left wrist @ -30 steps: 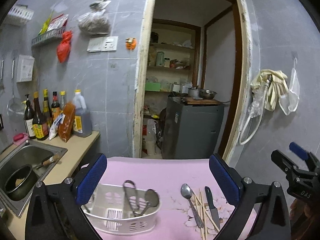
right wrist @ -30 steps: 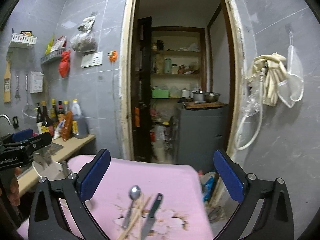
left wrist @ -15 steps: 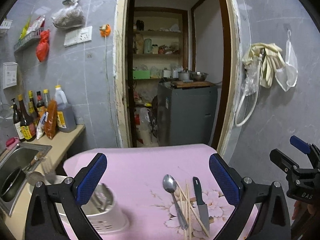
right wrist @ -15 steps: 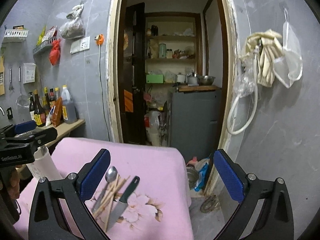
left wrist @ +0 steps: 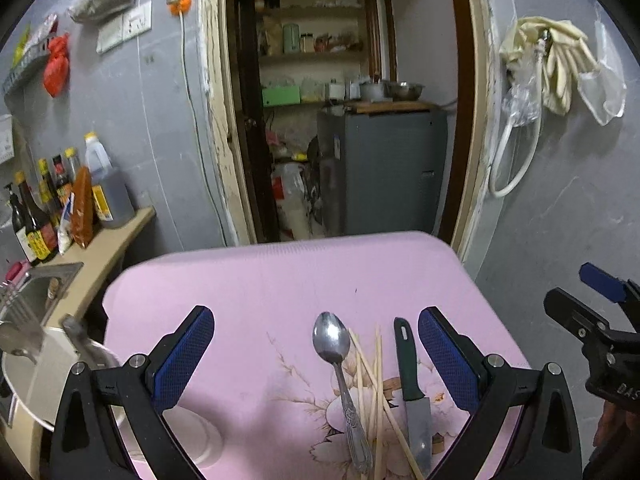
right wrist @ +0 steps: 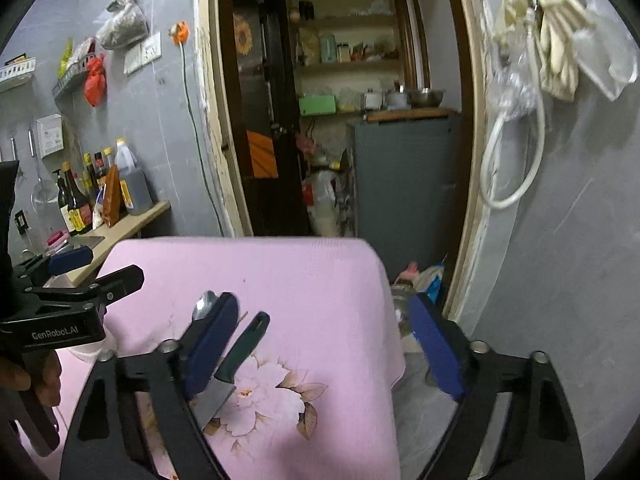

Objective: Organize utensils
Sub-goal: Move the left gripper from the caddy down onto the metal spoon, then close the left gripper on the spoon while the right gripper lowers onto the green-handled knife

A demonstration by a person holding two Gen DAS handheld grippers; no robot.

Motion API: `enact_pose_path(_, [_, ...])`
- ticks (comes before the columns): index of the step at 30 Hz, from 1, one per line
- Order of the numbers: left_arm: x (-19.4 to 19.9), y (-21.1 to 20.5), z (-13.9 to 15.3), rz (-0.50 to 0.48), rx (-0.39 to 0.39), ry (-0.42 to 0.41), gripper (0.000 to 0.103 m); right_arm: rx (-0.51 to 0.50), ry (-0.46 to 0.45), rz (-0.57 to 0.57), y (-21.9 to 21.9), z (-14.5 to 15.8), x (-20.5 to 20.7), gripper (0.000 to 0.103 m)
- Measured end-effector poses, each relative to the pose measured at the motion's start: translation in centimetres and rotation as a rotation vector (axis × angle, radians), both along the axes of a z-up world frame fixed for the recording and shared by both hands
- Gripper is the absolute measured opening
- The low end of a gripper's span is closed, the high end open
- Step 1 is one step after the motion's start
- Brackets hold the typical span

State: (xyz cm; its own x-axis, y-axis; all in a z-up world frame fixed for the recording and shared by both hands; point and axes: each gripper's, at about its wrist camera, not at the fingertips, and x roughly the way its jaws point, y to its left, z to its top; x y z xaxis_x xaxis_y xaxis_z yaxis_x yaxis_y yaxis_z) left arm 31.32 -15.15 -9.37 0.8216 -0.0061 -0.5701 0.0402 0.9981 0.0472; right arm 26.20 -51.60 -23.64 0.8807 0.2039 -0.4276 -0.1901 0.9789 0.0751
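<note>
Utensils lie loose on the pink floral tabletop (left wrist: pixel 256 280): one spoon (left wrist: pixel 340 368), one green-handled knife (left wrist: pixel 412 376) and a crossed bundle of chopsticks (left wrist: pixel 374 384), too tangled to count, between them. A white basket (left wrist: pixel 48 364), blurred at the tabletop's left edge, looks like their destination. The left gripper (left wrist: pixel 316 352) hangs released above the spoon and chopsticks; the right gripper (right wrist: pixel 320 344) is also released, its left finger over the spoon, the knife just inside it. To pick cleanly, I would lower one gripper straight over a single handle, probably the knife's, close across its width clear of the chopsticks, and lift level
</note>
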Motion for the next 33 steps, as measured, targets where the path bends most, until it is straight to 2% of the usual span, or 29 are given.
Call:
enact_pose_path(2, [0.7,0.1,-0.6,0.004,-0.011,0.024,0.099,0.007,0.038,0.011,0.2,-1.0,1.1,0.077])
enact_pose_path(5, [2.3,0.5,-1.8,0.005,-0.025,0.075,0.089,0.011,0.089,0.029,0.8,-2.3,2.4,0.071])
enact_pose_path(13, [5.5,1.0,-4.5,-0.006,-0.059,0.180,0.069,0.015,0.226,0.092,3.8,-5.9,5.0,0.051])
enact_pose_path(18, [7.5,1.3,-6.4,-0.028,-0.066,0.261,0.056,0.005,0.295,0.122,5.9,-7.9,6.0,0.050])
enact_pose_path(20, [8.5,1.9,-7.3,-0.037,-0.110,0.314,0.050,0.001,0.318,0.134,6.7,-8.4,6.4,0.049])
enact_pose_path(25, [9.8,3.0,-8.7,-0.045,-0.191,0.375,0.040,0.007,0.347,0.152,7.6,-9.3,7.0,0.047])
enact_pose_path(28, [10.4,3.4,-9.3,-0.054,-0.236,0.407,0.038,0.008,0.365,0.163,8.2,-9.6,7.6,0.046])
enact_pose_path(33, [10.7,3.8,-9.7,-0.066,-0.264,0.403,0.035,-0.007,0.389,0.170,9.4,-10.1,8.4,0.046])
